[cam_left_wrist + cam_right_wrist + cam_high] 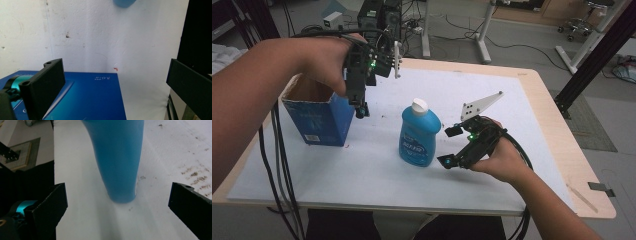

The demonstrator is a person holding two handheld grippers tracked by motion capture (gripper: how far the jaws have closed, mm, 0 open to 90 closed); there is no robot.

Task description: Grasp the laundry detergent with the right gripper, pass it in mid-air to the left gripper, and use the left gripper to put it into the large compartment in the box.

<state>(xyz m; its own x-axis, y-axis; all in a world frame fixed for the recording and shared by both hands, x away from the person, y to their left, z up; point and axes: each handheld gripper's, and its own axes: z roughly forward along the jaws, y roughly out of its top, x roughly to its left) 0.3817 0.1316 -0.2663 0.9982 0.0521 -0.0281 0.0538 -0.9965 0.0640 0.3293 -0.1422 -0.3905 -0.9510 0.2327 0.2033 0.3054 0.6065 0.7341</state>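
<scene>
A blue bottle (pixel 419 136) with a white cap stands upright on the white sheet at mid-table. My right gripper (pixel 449 146) lies low just right of it, open, its jaws spread toward the bottle's lower half without touching. In the right gripper view the bottle's base (pixel 120 170) stands centred between and beyond the open right gripper (pixel 118 196). A blue carton (pixel 324 122) with an open top stands at the left. My left gripper (pixel 360 107) hangs above its right side, pointing down. In the left gripper view the left gripper (pixel 115 75) is open and empty over the carton's blue face (pixel 90 97).
The white sheet (pixel 492 85) covers a wooden table (pixel 557 125) with bare margins at the right and back. Black cables (pixel 277 165) hang off the left front edge. A black frame post (pixel 597 55) and table legs stand on the floor behind.
</scene>
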